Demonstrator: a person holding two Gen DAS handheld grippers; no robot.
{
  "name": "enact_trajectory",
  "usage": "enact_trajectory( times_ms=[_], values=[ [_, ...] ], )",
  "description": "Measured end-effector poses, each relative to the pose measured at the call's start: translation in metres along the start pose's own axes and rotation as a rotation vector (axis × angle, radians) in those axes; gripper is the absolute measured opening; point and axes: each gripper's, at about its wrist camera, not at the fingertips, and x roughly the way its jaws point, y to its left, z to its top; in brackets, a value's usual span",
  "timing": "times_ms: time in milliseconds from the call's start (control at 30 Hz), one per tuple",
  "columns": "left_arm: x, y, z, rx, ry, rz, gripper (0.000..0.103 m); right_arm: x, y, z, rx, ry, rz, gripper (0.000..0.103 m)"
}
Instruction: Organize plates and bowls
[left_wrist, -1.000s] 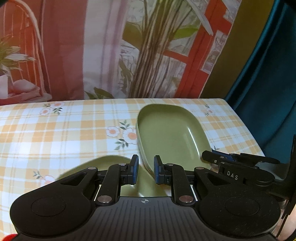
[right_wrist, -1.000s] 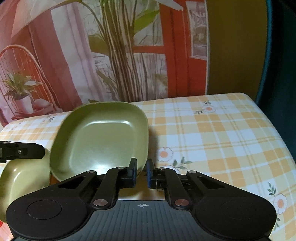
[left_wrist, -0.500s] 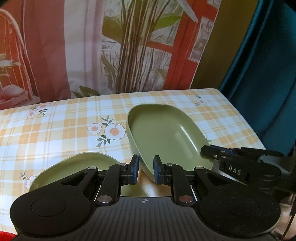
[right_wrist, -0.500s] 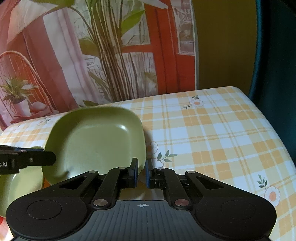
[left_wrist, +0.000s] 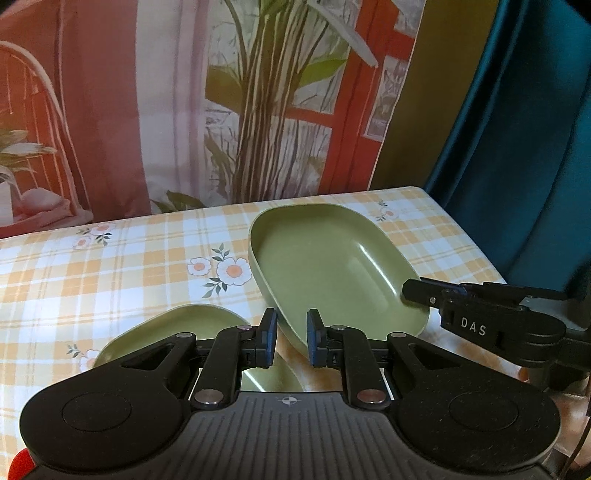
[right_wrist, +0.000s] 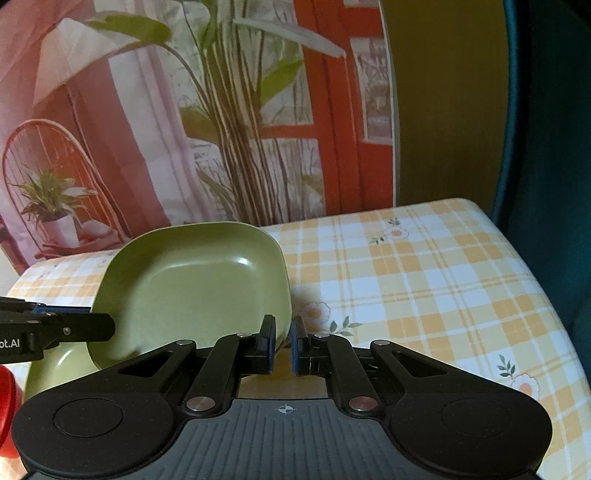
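A green square plate (left_wrist: 332, 266) hangs tilted above the checked tablecloth. It also shows in the right wrist view (right_wrist: 195, 288). My right gripper (right_wrist: 282, 349) is shut on its right rim. My left gripper (left_wrist: 291, 343) has its jaws a small gap apart around the plate's near left edge; I cannot tell whether the pads touch it. A second green plate (left_wrist: 177, 328) lies flat on the table below, partly hidden by my left gripper. It shows at the lower left of the right wrist view (right_wrist: 51, 373).
The table (right_wrist: 424, 295) carries an orange-and-white checked cloth with flowers. A printed curtain (left_wrist: 221, 103) hangs behind it and a dark teal curtain (left_wrist: 517, 129) stands at the right. A red object (right_wrist: 5, 410) sits at the left edge.
The held plate has risen and tilted more between the two grippers. Both grippers have moved with it, and the flat plate now shows further below the left gripper.
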Motion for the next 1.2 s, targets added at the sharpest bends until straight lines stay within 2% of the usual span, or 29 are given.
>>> enact_trajectory(
  times_ms=[533,1200],
  values=[
    [-0.045,0.022,-0.013,-0.043,-0.037,0.015,0.018,-0.033,0.05,0.003,-0.064,-0.022,0.032,0.009],
    [-0.078,0.074,-0.035,-0.131,-0.036,0.033,0.018,-0.03,0.111,-0.004,-0.131,0.007,0.084,0.009]
  ],
)
